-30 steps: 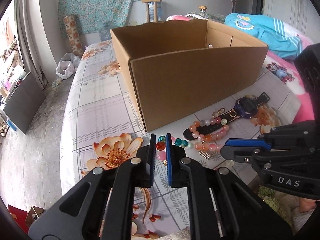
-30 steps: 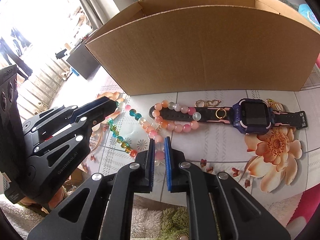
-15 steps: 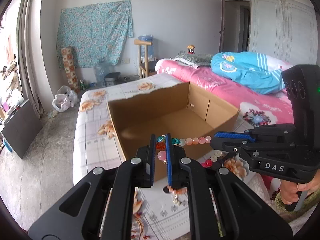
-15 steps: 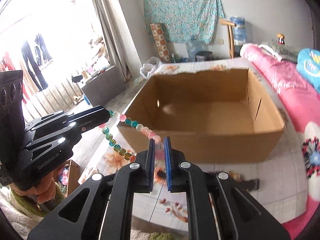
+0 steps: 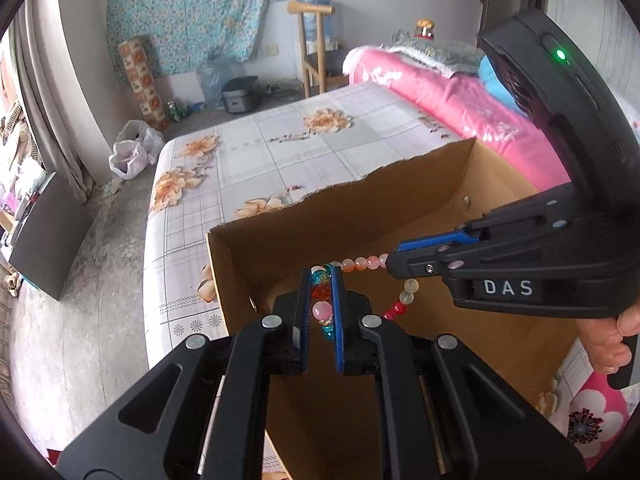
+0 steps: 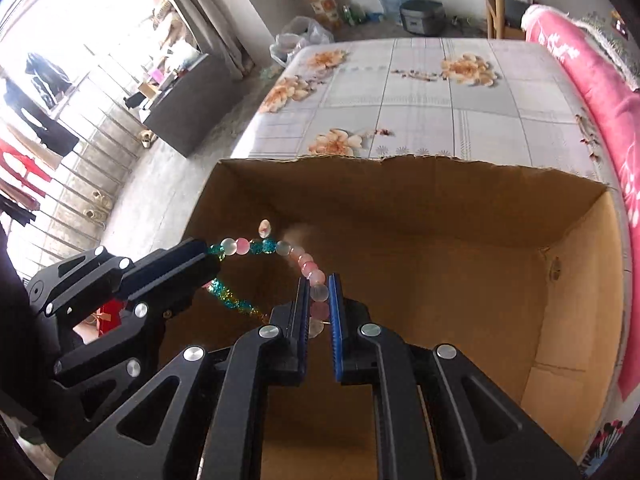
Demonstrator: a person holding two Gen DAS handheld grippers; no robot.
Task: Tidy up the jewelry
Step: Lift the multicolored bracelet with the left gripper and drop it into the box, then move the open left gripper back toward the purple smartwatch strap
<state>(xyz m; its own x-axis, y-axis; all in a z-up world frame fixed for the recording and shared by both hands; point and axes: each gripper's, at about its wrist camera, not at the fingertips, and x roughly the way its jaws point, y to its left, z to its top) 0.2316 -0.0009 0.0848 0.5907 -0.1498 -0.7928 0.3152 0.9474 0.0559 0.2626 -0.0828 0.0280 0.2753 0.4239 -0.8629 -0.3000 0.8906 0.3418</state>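
Bead necklace (image 5: 362, 263): a string of pink, white, teal and red beads, suspended in the air above the open cardboard box (image 5: 496, 216), clear of the box floor. Left hand-held gripper (image 5: 322, 300): jaws drawn together and clamped on the teal and red section of the necklace. Right hand-held gripper (image 6: 319, 304): jaws drawn together and clamped on the pink and white section. Between the two grips, one short run of beads spans across and a second run sags in a loop below it. In the left wrist view the right hand-held gripper enters from the right, and the fingers of the person's hand (image 5: 612, 344) wrap its handle. The box rests on a bed (image 6: 420, 92) covered with a grey checked sheet with orange flowers; a pink quilt (image 5: 448, 92) lies at the far right.
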